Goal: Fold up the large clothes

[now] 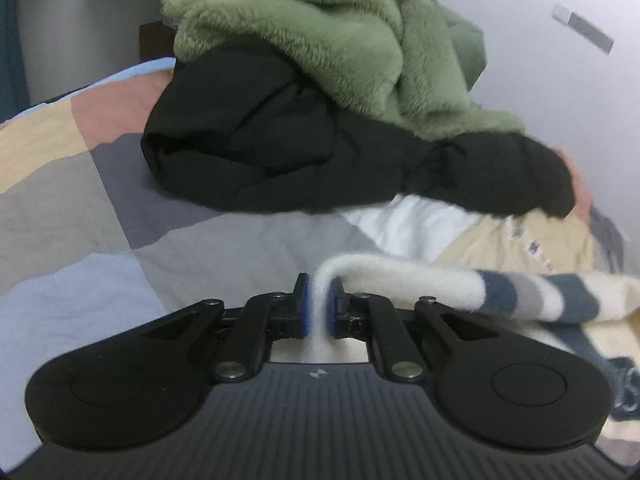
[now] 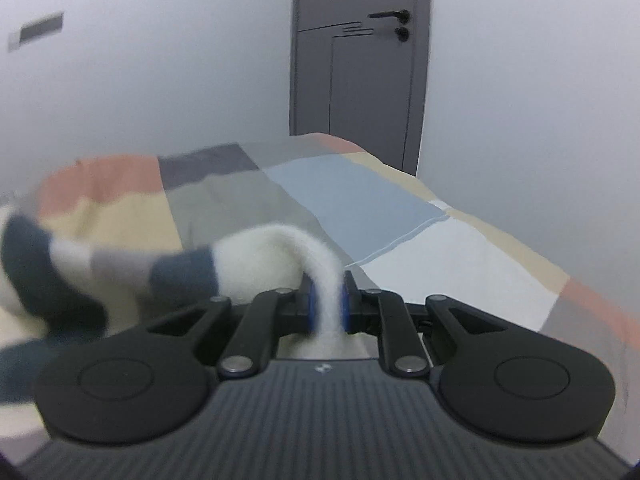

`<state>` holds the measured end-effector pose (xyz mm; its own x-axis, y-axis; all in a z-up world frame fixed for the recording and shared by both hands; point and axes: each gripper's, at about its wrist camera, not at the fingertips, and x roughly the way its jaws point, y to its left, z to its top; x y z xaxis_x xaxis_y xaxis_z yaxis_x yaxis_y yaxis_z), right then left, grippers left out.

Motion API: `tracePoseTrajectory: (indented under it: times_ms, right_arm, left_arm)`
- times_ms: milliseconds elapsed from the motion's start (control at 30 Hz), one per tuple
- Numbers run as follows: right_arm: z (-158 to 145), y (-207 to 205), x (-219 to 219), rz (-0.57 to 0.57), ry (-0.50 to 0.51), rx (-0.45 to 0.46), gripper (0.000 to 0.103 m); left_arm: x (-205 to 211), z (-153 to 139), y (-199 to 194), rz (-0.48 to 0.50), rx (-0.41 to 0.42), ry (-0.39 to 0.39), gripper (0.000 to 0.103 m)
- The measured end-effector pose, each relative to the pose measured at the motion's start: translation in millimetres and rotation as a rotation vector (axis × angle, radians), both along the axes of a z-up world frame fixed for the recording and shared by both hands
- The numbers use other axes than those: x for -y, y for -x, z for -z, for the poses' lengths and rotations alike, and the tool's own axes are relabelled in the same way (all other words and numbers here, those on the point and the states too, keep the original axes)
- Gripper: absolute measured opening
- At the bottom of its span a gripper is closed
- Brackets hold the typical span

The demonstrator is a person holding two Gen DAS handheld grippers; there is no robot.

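One cream sweater with dark blue and grey stripes lies stretched above the bed, a fold of its edge pinched in each of two grippers: the left hand-held gripper is clamped narrow on it, and so is the right hand-held gripper. Behind it, toward the bed's far edge by the wall, one green fleece garment sits piled on one black garment. One grey door stands past the bed's far corner.

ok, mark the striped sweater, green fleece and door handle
striped sweater [image 1: 520,292], left wrist view, navy stripe
green fleece [image 1: 320,28], left wrist view, top of the pile
door handle [image 2: 390,15], right wrist view, lever
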<state>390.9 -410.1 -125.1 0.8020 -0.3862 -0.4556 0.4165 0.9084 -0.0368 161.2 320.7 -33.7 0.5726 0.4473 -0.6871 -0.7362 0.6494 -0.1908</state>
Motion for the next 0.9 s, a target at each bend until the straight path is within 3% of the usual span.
tracePoseTrajectory:
  times_ms: [167, 367, 433, 500, 567, 633, 667, 900]
  right_arm:
    - [28, -19, -10, -0.028, 0.043, -0.101, 0.016]
    - [28, -17, -20, -0.038, 0.072, -0.103, 0.018]
    - [23, -13, -17, -0.044, 0.045, -0.083, 0.02]
    - [17, -4, -19, -0.05, 0.032, -0.069, 0.021]
    - [7, 9, -23, -0.066, 0.017, -0.053, 0.027]
    - [-3, 20, -30, -0.099, -0.006, -0.027, 0.052]
    - [-9, 26, -33, -0.117, -0.016, -0.015, 0.056]
    - [-50, 77, -59, -0.259, -0.145, 0.029, 0.057]
  left_arm:
    - [-10, 24, -11, -0.01, -0.05, 0.032, 0.011]
    - [-7, 20, -13, 0.006, -0.056, 0.03, 0.013]
    - [-1, 14, -13, 0.049, -0.08, 0.028, 0.02]
    - [6, 4, -8, 0.076, -0.071, 0.014, 0.046]
    - [17, -9, 1, 0.084, -0.051, -0.023, 0.058]
    - [29, -21, 11, 0.091, -0.034, -0.049, 0.058]
    - [34, -26, 15, 0.104, -0.017, -0.046, 0.058]
    - [102, -57, 46, 0.236, 0.105, -0.007, 0.058]
